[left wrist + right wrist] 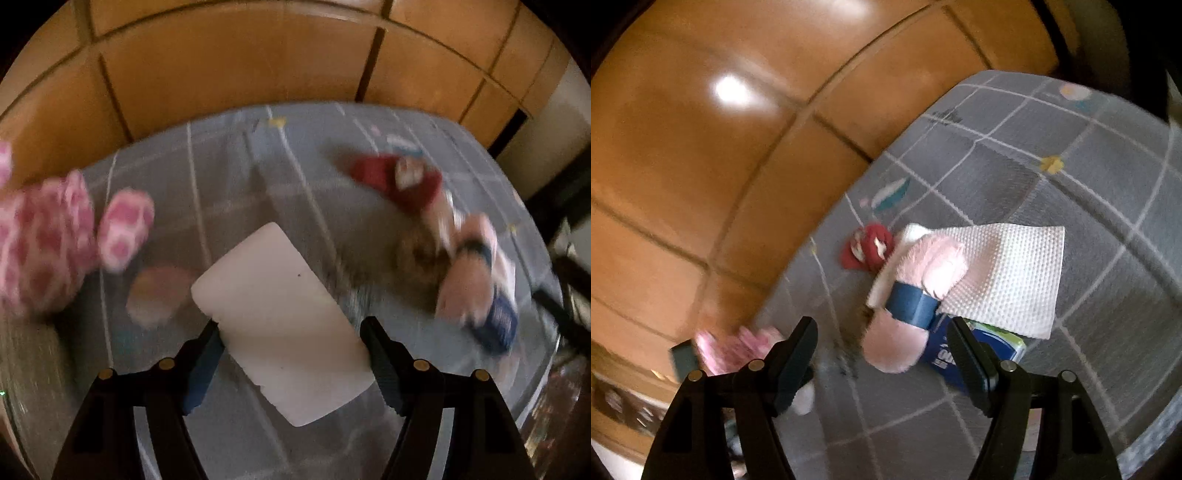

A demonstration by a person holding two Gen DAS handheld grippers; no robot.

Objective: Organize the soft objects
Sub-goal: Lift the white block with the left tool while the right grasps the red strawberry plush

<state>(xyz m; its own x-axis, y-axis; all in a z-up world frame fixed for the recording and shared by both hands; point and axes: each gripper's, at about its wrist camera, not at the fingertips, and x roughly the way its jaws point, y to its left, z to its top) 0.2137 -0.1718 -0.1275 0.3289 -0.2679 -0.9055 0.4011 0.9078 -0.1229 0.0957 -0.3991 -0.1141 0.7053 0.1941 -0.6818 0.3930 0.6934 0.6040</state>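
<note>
Grey grid-patterned mat (1089, 206) lies over an orange tiled floor (701, 166). Between the fingers of the left gripper (291, 332) sits a white tissue roll (280, 314), clamped on both sides. The right gripper (882, 332) is spread and empty; a pink plush toy (916, 295) lies just ahead between its fingertips, resting on a white paper towel (1015, 273).

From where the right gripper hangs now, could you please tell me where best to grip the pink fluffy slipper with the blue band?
Probably at the blue band across the pink slipper's middle, coming from above: it is the narrowest, firmest-looking part, and the slipper lies flat on the white paper towel. The right gripper has its jaws open just short of the near end.
</note>
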